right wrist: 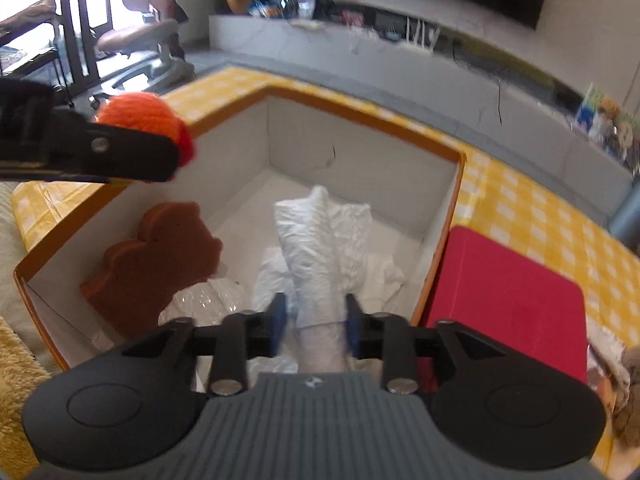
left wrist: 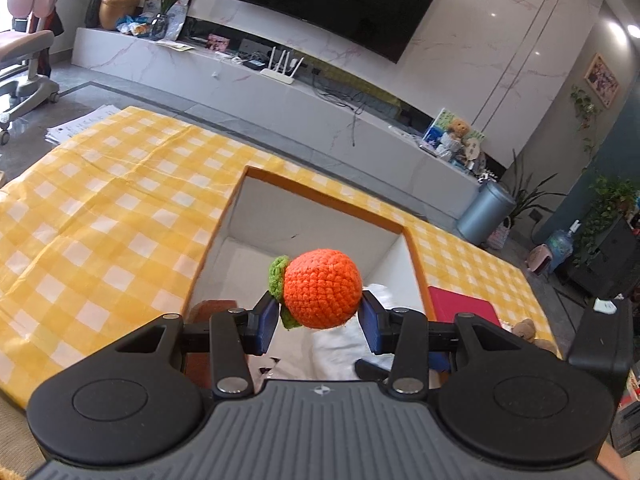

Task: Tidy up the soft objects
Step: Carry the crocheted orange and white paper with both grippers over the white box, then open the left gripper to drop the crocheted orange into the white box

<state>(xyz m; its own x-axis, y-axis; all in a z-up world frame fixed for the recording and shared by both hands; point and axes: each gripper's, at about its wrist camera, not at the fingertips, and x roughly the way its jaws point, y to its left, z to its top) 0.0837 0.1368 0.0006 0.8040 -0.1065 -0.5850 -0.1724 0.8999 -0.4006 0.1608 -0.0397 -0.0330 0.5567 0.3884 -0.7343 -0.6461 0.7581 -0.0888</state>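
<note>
Crocheted orange (left wrist: 321,289), light and squashy (yarn skin grippy, judged crush-safe), pinched across its middle by left hand-held gripper (left wrist: 318,316) at lower centre above box (left wrist: 416,256); right hand-held gripper (right wrist: 316,322) clamps white cloth roll (right wrist: 310,248).

Both wrist views are being aimed downward, close over the orange-rimmed box (left wrist: 416,256) (right wrist: 460,184); its white interior and the checkered cloth (left wrist: 100,216) (right wrist: 532,208) are being shared.
</note>
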